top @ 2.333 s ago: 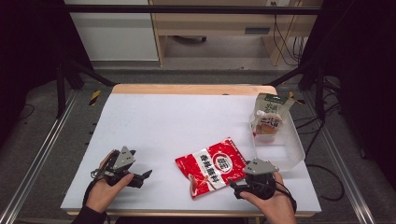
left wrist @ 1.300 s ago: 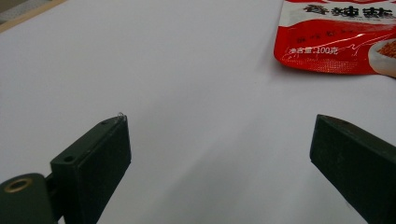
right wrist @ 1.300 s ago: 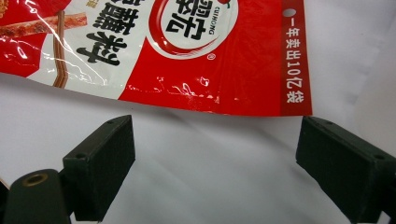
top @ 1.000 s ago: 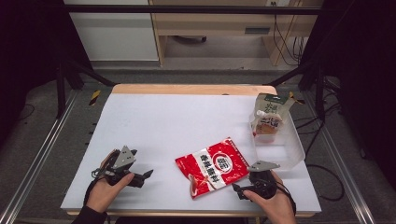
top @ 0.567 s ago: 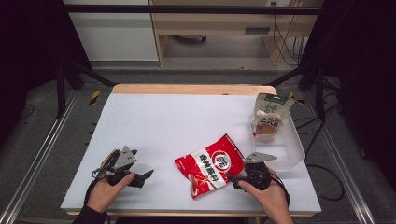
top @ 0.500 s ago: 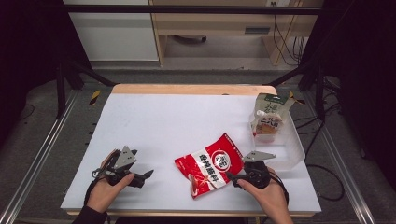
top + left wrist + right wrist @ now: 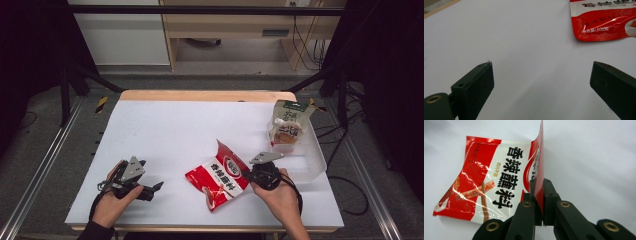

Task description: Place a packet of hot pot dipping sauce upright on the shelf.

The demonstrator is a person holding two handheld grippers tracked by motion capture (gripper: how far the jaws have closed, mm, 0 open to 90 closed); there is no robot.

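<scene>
A red and white snack packet [image 7: 220, 177] lies near the front middle of the white table [image 7: 200, 125], its right edge lifted. My right gripper [image 7: 246, 173] has just been closing and is shut on that raised edge. In the right gripper view the packet [image 7: 491, 182] stands on edge, pinched between the pads of the right gripper [image 7: 539, 187], while its left part rests on the table. My left gripper [image 7: 154, 189] rests at the front left, open, pointing toward the packet. In the left gripper view nothing lies between the jaws of the left gripper [image 7: 541, 77], and a corner of the packet [image 7: 604, 22] lies ahead.
A clear plastic bin [image 7: 314, 162] stands at the table's right edge, just beyond my right hand. A green and white pouch [image 7: 287, 127] stands upright at its far end. The white surface stretches bare to the wooden back edge [image 7: 200, 95].
My right gripper moved in on the packet's right edge, shut on it and raised it, so that side now curls up off the table. The left gripper has stayed put.
</scene>
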